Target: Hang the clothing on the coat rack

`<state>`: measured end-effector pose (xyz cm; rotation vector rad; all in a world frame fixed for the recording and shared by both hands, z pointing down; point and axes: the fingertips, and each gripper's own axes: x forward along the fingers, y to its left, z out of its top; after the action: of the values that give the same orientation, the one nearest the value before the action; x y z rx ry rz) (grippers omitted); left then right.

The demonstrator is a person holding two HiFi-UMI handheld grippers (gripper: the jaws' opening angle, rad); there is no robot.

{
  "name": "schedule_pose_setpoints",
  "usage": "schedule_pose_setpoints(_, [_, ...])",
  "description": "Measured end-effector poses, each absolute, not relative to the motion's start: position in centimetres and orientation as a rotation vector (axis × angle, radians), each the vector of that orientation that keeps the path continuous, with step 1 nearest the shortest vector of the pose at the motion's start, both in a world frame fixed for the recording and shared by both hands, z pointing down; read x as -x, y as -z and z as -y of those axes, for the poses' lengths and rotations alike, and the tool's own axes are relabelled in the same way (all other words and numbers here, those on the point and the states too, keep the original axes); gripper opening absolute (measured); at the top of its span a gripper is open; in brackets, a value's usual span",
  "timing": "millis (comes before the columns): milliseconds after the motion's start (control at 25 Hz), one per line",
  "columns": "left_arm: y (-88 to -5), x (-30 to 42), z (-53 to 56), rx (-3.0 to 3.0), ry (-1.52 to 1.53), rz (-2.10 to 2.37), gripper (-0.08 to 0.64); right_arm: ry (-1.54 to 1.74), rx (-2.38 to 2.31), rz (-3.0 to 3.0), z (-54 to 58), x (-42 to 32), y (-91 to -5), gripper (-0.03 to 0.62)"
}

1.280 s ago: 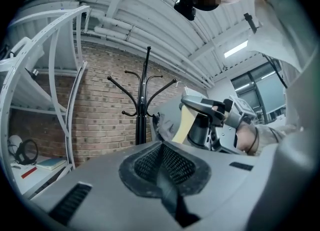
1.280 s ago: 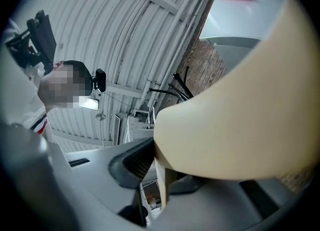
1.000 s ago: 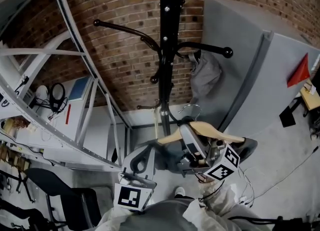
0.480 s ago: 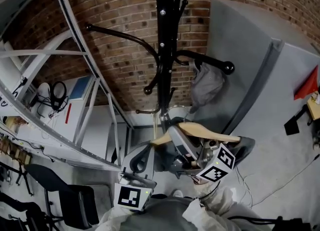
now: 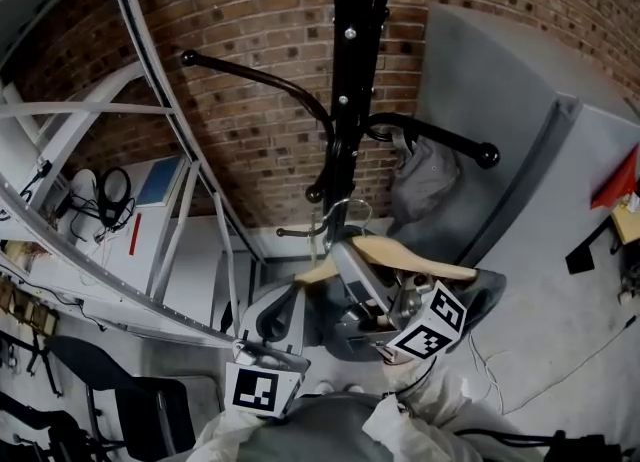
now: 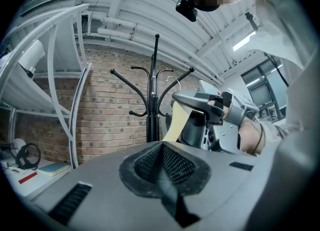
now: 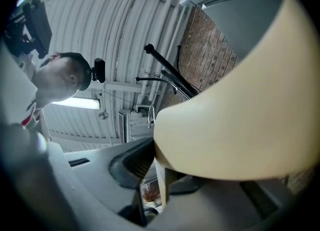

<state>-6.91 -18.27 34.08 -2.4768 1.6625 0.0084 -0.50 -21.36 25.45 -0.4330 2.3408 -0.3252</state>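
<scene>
Brick wall (image 5: 250, 140) behind the coat rack (image 5: 347, 100). Right gripper (image 5: 362, 275) pinches the wooden hanger (image 5: 420, 260) at the rack's 6 o'clock; left gripper (image 6: 161, 150) is shut, empty. Grey garment (image 5: 425, 178) hangs at 3. Wire hook (image 5: 345, 212) could glance off and drop.

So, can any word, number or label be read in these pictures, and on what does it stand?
None can be read.
The black-and-white square markers carry patterns only, no letters.
The red triangular shape is too small to show any print.
</scene>
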Motion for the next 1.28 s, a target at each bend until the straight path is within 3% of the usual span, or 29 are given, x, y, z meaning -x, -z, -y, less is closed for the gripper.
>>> schedule_pose_setpoints(1280, [-33.5,10.1,24.3,2.535,-0.079,-1.557,0.009,0.345,0.532,-2.343,28.2,4.4,-26.6,0.101])
